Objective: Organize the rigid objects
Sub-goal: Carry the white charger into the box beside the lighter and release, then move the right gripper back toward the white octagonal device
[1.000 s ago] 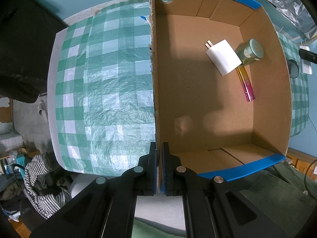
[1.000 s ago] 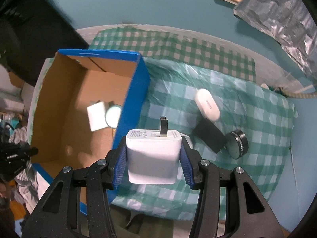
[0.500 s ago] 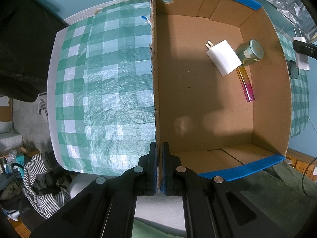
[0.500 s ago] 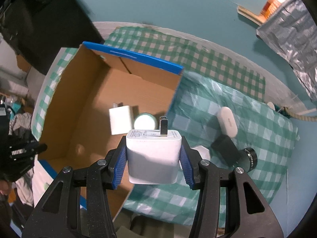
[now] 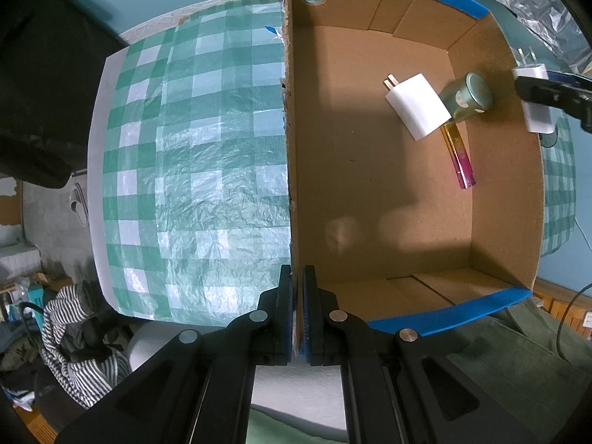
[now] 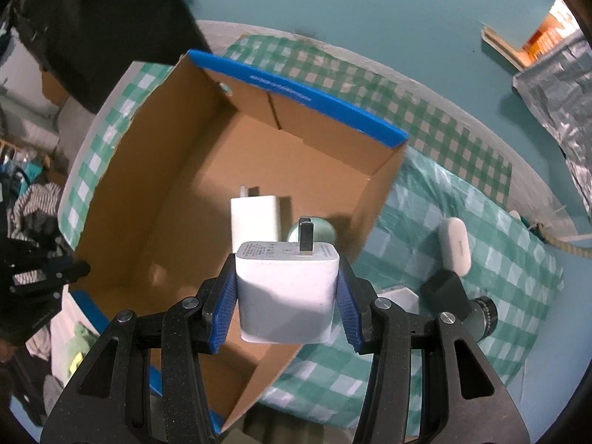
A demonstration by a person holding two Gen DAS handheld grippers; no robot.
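Note:
An open cardboard box (image 5: 370, 203) with blue rims stands on a green checked tablecloth (image 5: 192, 155). My left gripper (image 5: 298, 318) is shut on the box's left wall at its near corner. Inside lie a white charger (image 5: 418, 105), a green jar (image 5: 468, 96) and a pink-gold tube (image 5: 458, 157). My right gripper (image 6: 286, 296) is shut on a second white charger (image 6: 286, 296), prongs up, above the box's right wall (image 6: 373, 199); it also shows in the left wrist view (image 5: 534, 101).
On the cloth right of the box lie a white oval case (image 6: 456, 248), a black block (image 6: 446, 288), a lens-like cylinder (image 6: 484, 312) and a small white piece (image 6: 401, 296). Silver foil (image 6: 558, 92) lies beyond the table. Striped cloth (image 5: 70, 336) sits off the table's edge.
My right gripper has carried the charger leftward, from over the cloth to above the box's right wall. The left gripper and the box have stayed still.

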